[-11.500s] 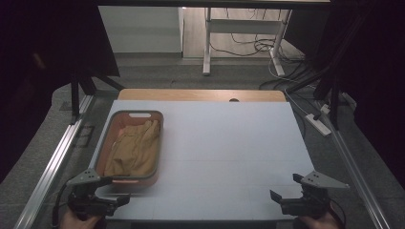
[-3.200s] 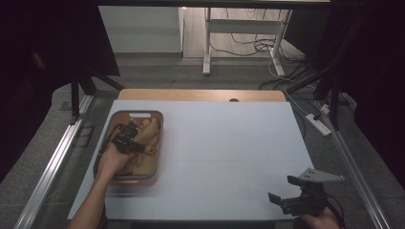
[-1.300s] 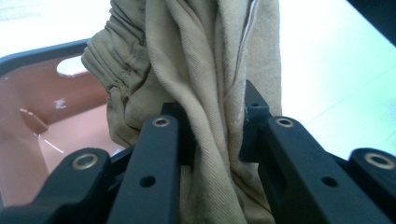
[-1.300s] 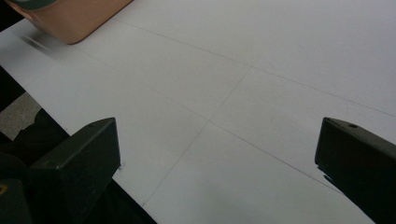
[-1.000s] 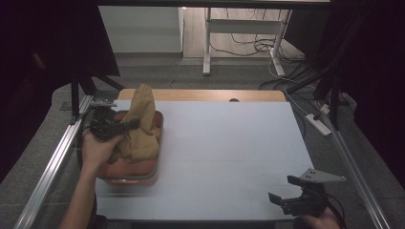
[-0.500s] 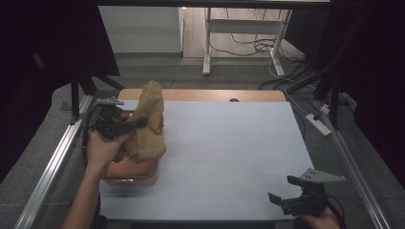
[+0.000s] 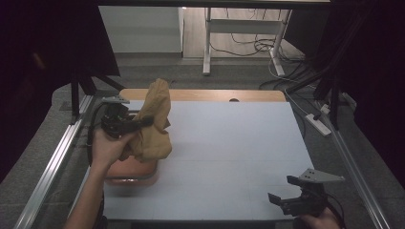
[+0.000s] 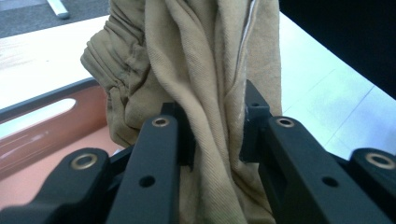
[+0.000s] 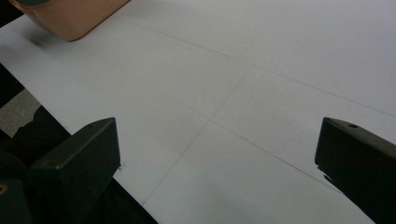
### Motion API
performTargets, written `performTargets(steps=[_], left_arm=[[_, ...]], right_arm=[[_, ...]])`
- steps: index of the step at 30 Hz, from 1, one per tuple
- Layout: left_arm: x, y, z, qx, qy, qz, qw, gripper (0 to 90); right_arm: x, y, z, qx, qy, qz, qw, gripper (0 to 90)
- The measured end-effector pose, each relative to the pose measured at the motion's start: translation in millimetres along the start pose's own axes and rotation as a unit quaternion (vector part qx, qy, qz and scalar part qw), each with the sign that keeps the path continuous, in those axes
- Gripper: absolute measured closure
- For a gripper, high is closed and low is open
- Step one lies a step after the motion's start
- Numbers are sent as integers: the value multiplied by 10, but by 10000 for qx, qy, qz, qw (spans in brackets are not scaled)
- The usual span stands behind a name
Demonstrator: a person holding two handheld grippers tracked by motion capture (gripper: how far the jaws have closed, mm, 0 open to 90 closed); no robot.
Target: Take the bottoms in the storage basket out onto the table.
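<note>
A tan cloth garment hangs bunched above the orange-brown tray at the table's left side. My left gripper is shut on the tan cloth, held up in the person's left hand. In the left gripper view the cloth runs down between the two black jaws, which pinch its folds; my left gripper sits over the tray's rim. My right gripper rests near the table's front right edge, open with nothing between its fingers; the right gripper view shows my right gripper over bare white tabletop.
The white table has a wooden strip along its far edge. Metal rails run along both sides of the table. The tray's corner shows at the top left of the right gripper view. Cables and a power strip lie on the floor to the right.
The left gripper has lifted the tan cloth higher out of the tray and shifted it slightly right. The right gripper has stayed in place.
</note>
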State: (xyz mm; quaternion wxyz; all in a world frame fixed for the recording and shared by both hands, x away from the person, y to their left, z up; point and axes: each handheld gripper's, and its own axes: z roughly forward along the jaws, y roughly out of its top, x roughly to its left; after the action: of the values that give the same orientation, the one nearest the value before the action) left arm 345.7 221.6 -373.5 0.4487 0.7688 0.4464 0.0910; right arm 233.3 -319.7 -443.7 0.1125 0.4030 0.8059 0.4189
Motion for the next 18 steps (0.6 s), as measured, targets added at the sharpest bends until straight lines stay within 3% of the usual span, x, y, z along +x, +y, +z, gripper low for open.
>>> performTargets(steps=[18], left_arm=[[-263,157,272,141,-245,336,9990,741]], right_arm=[[3,1,5,25,-5,-17,10000,6]])
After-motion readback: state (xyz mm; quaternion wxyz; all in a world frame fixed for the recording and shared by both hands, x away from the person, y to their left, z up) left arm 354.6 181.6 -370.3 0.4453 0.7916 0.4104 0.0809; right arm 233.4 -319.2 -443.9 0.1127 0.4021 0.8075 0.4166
